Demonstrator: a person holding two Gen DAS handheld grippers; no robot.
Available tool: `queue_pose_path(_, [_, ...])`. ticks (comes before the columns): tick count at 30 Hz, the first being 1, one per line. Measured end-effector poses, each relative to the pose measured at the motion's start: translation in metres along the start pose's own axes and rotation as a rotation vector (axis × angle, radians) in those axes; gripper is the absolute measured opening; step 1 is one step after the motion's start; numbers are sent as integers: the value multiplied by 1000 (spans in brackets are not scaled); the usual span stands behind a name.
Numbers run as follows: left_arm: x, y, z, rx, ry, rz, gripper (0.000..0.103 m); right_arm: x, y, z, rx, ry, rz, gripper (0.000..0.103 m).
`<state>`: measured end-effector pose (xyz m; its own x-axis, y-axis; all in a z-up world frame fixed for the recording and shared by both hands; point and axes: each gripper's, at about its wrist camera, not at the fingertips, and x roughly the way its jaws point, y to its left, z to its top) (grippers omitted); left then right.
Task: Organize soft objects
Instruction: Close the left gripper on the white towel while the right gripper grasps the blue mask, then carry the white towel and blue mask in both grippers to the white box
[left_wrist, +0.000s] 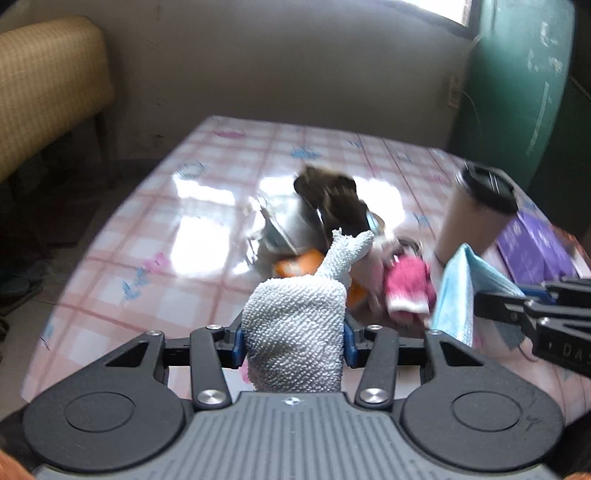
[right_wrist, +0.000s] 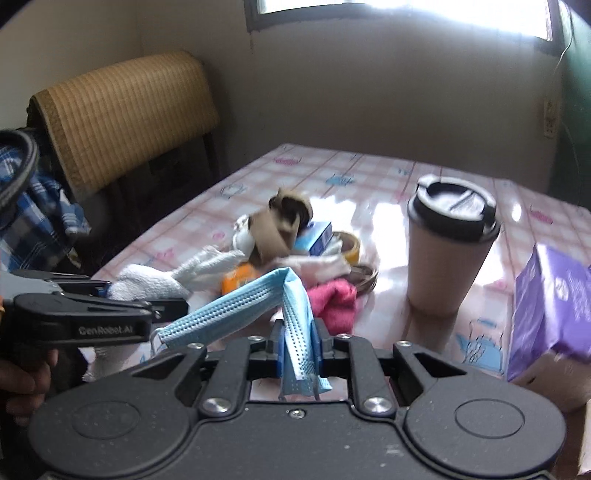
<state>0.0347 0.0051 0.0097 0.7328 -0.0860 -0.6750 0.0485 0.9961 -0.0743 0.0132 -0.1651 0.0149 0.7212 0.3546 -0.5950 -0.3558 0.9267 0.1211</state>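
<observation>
My left gripper (left_wrist: 293, 339) is shut on a white terry cloth (left_wrist: 295, 325), which bulges between the blue pads and trails forward toward the pile. My right gripper (right_wrist: 297, 343) is shut on a light blue face mask (right_wrist: 229, 310), folded over the pads and hanging to the left. Each gripper shows in the other's view: the right gripper (left_wrist: 487, 306) with the mask (left_wrist: 456, 295), the left gripper (right_wrist: 147, 310) with the cloth (right_wrist: 147, 282). Just ahead lies a pile holding a pink cloth (right_wrist: 336, 299) and a brown fabric piece (right_wrist: 284, 221).
A lidded paper cup (right_wrist: 447, 243) stands right of the pile, a purple box (right_wrist: 554, 310) further right. An orange item (right_wrist: 240, 277), a small blue box (right_wrist: 317, 234) and a tape roll (right_wrist: 349, 243) lie in the pile. The table (left_wrist: 166, 236) has a pink checked cover. A woven-backed chair (right_wrist: 129, 110) stands at its left.
</observation>
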Motion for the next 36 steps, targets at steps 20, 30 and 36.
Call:
queue_pose_path(20, [22,-6,91,-58,-59,154,48,24,-3,102,112,-81,-159,18])
queue_pose_path(30, [33,-5,106,-88,-43,165,48,32,-7,116,131,-90,-220,18])
queue_pose_path(36, [38,-9,114,-84,-41,166,48,31,-13,122,141,-98,-236,18])
